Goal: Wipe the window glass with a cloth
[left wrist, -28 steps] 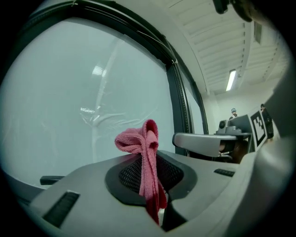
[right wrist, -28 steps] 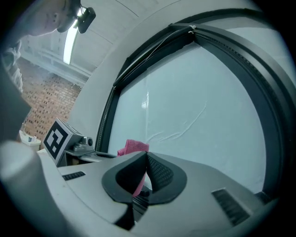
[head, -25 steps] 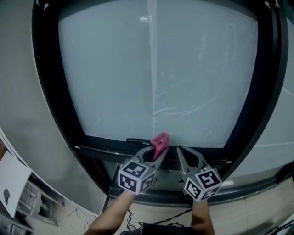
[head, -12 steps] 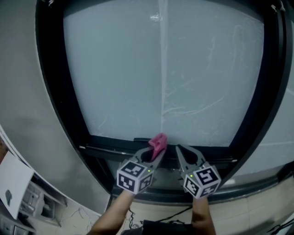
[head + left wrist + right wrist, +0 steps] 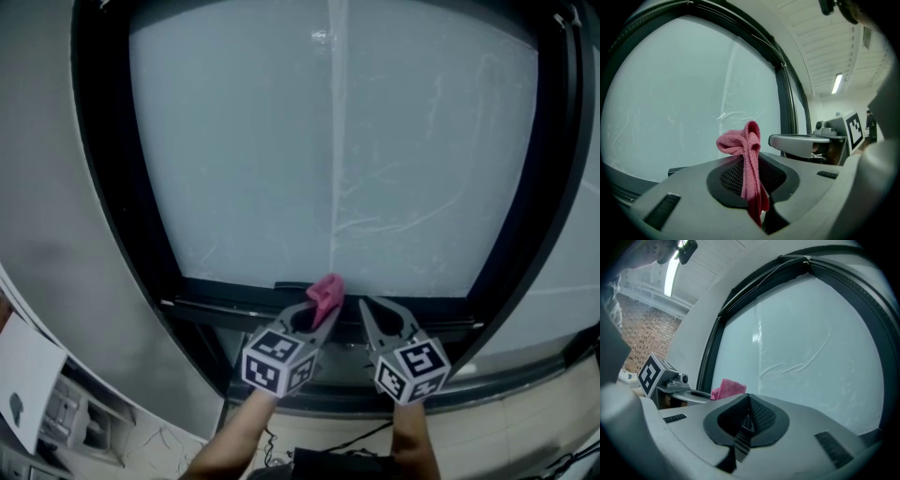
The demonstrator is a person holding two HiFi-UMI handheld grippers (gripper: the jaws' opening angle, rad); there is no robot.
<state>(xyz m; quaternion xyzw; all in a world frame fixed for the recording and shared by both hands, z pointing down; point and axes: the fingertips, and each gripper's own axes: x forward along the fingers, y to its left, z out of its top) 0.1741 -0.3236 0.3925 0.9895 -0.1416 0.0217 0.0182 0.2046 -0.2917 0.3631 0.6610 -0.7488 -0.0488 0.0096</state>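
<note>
The window glass (image 5: pixel 281 141) is frosted, streaked with thin marks, and fills the dark frame (image 5: pixel 112 187) ahead of me. A pink cloth (image 5: pixel 326 292) sticks out of my left gripper (image 5: pixel 321 309), which is shut on it just below the pane's bottom edge. In the left gripper view the cloth (image 5: pixel 746 159) bunches above the closed jaws. My right gripper (image 5: pixel 367 314) is shut on nothing, a hand's width right of the left one. From the right gripper view the cloth (image 5: pixel 727 388) shows at the left, beside the glass (image 5: pixel 811 352).
A dark sill (image 5: pixel 234 309) runs under the pane. A grey wall (image 5: pixel 47 187) lies to the left, with white equipment (image 5: pixel 37 394) at the lower left. Cables (image 5: pixel 356 441) hang near the floor below my arms.
The view shifted slightly between the oldest frame and now. Both grippers hold nearly the same place below the glass, the cloth still in the left one.
</note>
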